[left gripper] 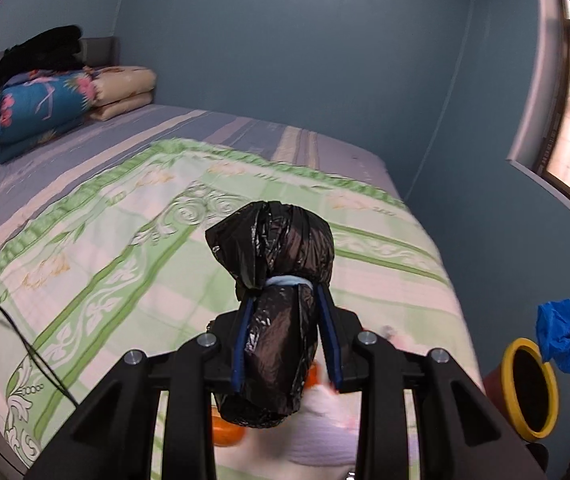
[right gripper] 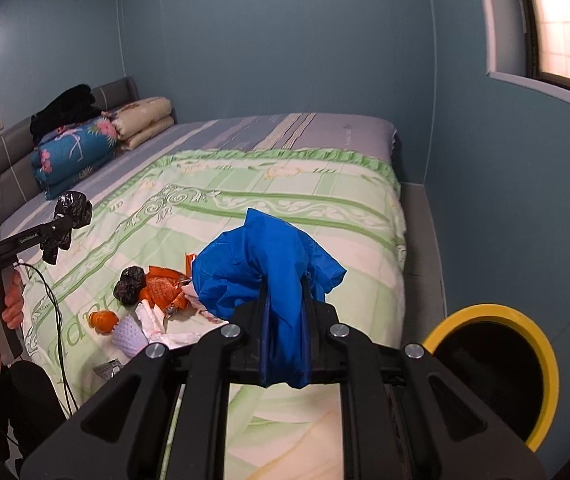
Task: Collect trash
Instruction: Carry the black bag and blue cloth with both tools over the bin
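The right claw (right gripper: 285, 300) pinches a crumpled blue bag (right gripper: 261, 264); the yellow-rimmed bin (right gripper: 525, 320) lies just to its right and below, nearer than to the left claw (left gripper: 285, 312), which is clamped on a knotted black bag (left gripper: 273, 248) above the bed (right gripper: 285, 200). The bin's mouth faces up, so I judge a short rightward swing is needed.

Folded quilts (right gripper: 73, 156) lie stacked by the grey headboard (right gripper: 13, 148)

Blue walls (right gripper: 285, 40), bed (right gripper: 325, 140), perhaps window (right gripper: 565, 20)
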A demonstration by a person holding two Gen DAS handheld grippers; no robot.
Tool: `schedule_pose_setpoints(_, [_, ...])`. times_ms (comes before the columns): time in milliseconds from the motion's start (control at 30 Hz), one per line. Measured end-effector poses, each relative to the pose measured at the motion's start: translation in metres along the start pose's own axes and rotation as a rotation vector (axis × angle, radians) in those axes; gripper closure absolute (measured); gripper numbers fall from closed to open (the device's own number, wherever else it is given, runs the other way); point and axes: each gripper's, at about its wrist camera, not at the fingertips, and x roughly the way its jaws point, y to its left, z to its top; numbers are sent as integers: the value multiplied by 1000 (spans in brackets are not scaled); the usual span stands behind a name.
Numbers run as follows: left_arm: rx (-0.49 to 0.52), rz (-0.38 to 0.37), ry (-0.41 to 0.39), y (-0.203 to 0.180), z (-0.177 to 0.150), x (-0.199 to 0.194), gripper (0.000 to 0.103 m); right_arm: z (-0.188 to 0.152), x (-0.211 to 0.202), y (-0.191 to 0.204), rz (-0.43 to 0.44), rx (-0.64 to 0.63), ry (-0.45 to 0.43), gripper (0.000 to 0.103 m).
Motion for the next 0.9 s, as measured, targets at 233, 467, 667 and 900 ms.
schedule_pose_setpoints(233, [99,-81,-25,-72,2,-21,74,0,-32,-26,-36,33,-49,92])
schedule_pose_setpoints(467, [183,-174,-36,-138,-3,-36,74,-2,-56,-48,-79,67,-87,92])
schedule_pose_setpoints(667, [233,-237,-27,-183,-12,-40,74,-6,-76,-71,-123,105,-121,92])
schedule_pose_setpoints(900, [288,-310,-8,-231,-29,-40,74,-16,-88,-96,-180,159,-139,92])
